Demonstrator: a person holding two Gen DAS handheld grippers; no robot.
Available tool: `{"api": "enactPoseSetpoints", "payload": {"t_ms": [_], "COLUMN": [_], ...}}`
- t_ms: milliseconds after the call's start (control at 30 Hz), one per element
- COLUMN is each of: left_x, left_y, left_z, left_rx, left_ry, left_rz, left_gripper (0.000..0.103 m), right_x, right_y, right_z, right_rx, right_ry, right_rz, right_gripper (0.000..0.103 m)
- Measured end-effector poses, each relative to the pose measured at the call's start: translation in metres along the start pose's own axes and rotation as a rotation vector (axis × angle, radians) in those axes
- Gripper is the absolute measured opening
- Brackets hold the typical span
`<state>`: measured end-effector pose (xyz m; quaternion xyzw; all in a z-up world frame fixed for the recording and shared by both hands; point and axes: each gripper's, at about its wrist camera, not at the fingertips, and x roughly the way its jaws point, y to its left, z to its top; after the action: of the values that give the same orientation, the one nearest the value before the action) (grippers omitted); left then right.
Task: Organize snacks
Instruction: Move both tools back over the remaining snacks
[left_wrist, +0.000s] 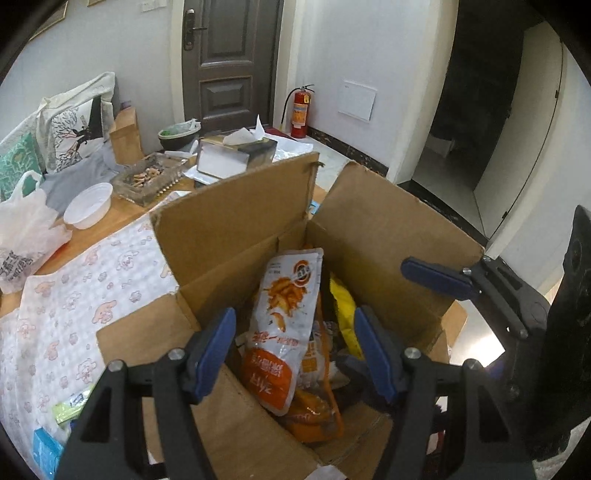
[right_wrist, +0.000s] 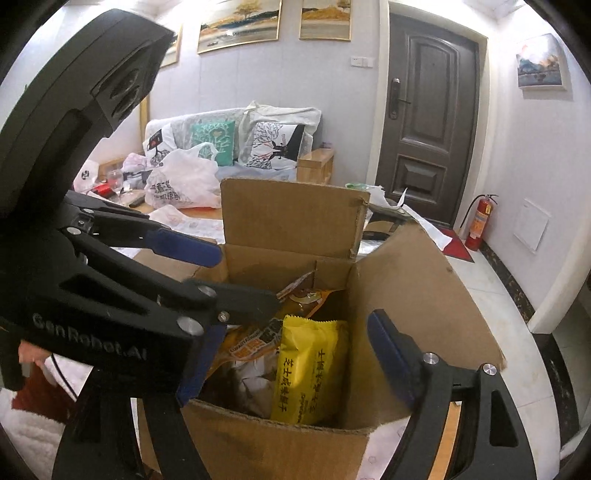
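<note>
In the left wrist view, the left gripper hangs over an open cardboard box with its blue-padded jaws standing apart. Between and just beyond them a white-and-orange snack pouch, printed with fried strips and orange lettering, leans upright inside the box; whether the pads touch it cannot be told. A yellow packet stands just right of the pouch, against the right pad. Orange packets lie under the pouch. The right gripper reaches in from the right over the box's right flap. Only this view shows, beyond the box on the left, a white bowl, a glass ashtray and a tissue box on the wooden table.

In the right wrist view, the right gripper holds its jaws wide apart over the same box, nothing pressed between them. The yellow packet, with black lettering, stands upright between them. The left gripper comes in from the left, partly covering the near finger. Only here do a white plastic bag and sofa cushions show behind.
</note>
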<state>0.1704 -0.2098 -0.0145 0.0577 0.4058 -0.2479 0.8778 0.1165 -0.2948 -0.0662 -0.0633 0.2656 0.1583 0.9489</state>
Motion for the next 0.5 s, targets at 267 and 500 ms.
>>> {"api": "enactPoseSetpoints", "payload": {"t_ms": [267, 500], "left_x": [-0.04, -0.106], "left_y": [0.016, 0.065], "left_z": [-0.017, -0.06], "left_rx": [-0.037, -0.129], "left_ry": [-0.061, -0.147], "left_rz": [0.019, 0.103], "left_gripper": [0.068, 0.069], "right_x": [-0.015, -0.032], "right_y": [0.017, 0.068], "right_z": [0.006, 0.021], "right_rx": [-0.005, -0.065], "right_ry": [-0.007, -0.034], "right_rz": [0.02, 0.077], "right_gripper": [0.076, 0.076]}}
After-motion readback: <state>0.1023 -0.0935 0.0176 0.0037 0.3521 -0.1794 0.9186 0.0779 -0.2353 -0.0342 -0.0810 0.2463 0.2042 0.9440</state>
